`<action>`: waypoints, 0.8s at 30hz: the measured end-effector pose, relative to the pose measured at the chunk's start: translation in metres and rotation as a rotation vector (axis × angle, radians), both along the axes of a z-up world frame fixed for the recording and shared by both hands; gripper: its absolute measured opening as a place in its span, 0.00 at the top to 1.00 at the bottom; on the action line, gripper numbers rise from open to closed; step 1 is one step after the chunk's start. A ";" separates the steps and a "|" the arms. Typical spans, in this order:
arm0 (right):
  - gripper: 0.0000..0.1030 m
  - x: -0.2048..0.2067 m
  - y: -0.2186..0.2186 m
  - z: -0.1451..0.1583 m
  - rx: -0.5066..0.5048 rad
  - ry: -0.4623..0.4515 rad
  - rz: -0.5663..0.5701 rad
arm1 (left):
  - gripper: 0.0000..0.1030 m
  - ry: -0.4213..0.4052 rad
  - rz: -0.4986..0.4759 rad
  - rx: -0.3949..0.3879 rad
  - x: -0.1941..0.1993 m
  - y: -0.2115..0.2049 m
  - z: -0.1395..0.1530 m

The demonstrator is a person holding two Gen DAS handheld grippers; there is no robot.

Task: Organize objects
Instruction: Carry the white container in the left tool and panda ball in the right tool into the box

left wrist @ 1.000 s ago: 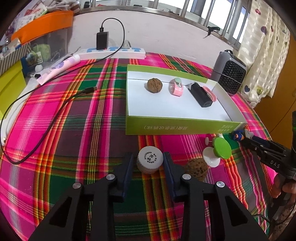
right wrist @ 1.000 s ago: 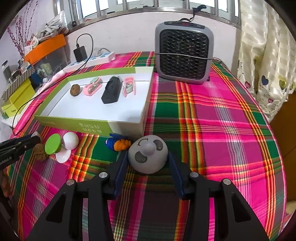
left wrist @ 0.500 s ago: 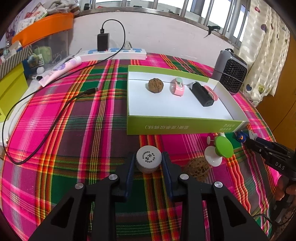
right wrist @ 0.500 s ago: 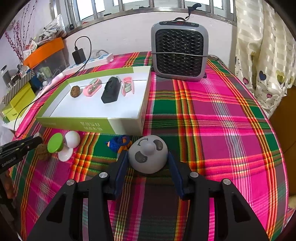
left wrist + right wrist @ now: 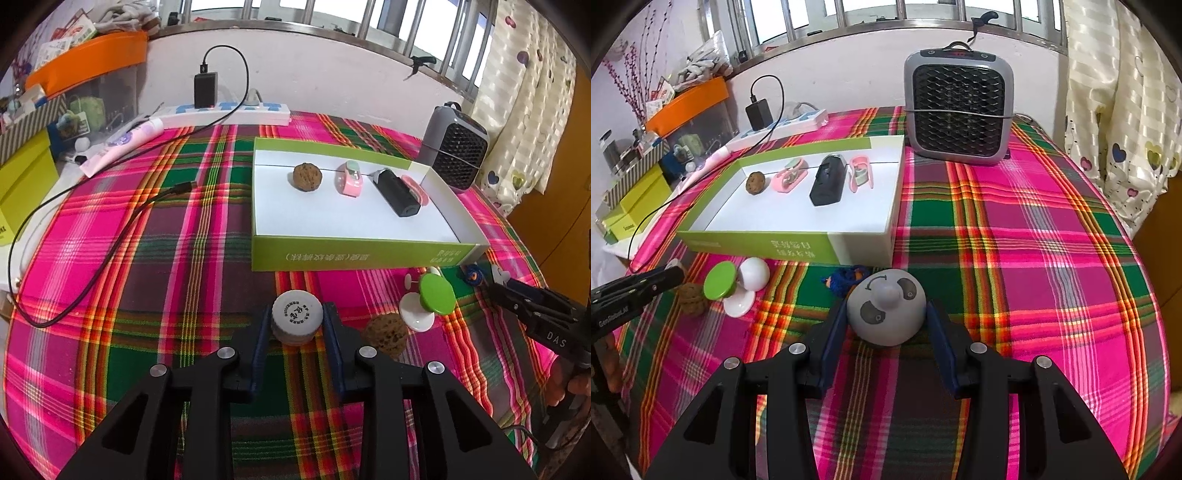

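The left claw [image 5: 297,325] is clenched on a white cap [image 5: 297,321]; the right claw [image 5: 886,317] grasps a grey knob [image 5: 886,312]. The box [image 5: 354,253] lies just above both, mid-frame.

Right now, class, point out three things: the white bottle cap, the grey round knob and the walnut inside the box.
white bottle cap [image 5: 297,313]: left wrist view, printed top.
grey round knob [image 5: 886,311]: right wrist view, domed face.
walnut [image 5: 307,177]: left wrist view, its middle.
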State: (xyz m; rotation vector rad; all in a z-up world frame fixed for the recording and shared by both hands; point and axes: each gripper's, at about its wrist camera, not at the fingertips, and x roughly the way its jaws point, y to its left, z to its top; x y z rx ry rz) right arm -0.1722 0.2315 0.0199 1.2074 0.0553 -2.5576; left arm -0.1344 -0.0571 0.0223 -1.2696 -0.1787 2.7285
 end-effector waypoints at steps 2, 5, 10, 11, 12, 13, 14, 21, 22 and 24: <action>0.56 0.001 -0.002 0.000 0.001 0.000 0.005 | 0.74 0.001 0.000 0.000 0.000 0.000 0.000; 0.56 0.002 -0.005 0.000 0.005 -0.004 0.011 | 0.74 0.002 -0.001 -0.001 0.001 0.000 0.000; 0.56 0.003 -0.006 0.002 0.005 0.000 0.015 | 0.74 0.007 -0.005 -0.004 0.002 0.001 0.003; 0.56 0.003 -0.006 0.002 0.004 0.001 0.015 | 0.74 0.008 -0.005 -0.004 0.002 0.002 0.003; 0.56 0.004 -0.006 0.003 0.003 0.003 0.015 | 0.74 0.010 -0.007 -0.004 0.002 0.002 0.004; 0.56 0.003 -0.006 0.003 0.003 0.004 0.014 | 0.74 0.012 -0.007 -0.004 0.002 0.002 0.006; 0.56 0.003 -0.006 0.004 0.004 0.004 0.014 | 0.74 0.013 -0.006 -0.005 0.003 0.002 0.006; 0.56 0.003 -0.008 0.010 0.001 0.017 0.024 | 0.74 0.037 -0.008 -0.004 0.005 0.002 0.017; 0.56 0.003 -0.009 0.011 0.001 0.019 0.025 | 0.74 0.043 -0.006 -0.005 0.005 0.002 0.019; 0.56 0.002 -0.010 0.013 -0.006 0.023 0.031 | 0.74 0.049 -0.006 -0.007 0.004 0.002 0.022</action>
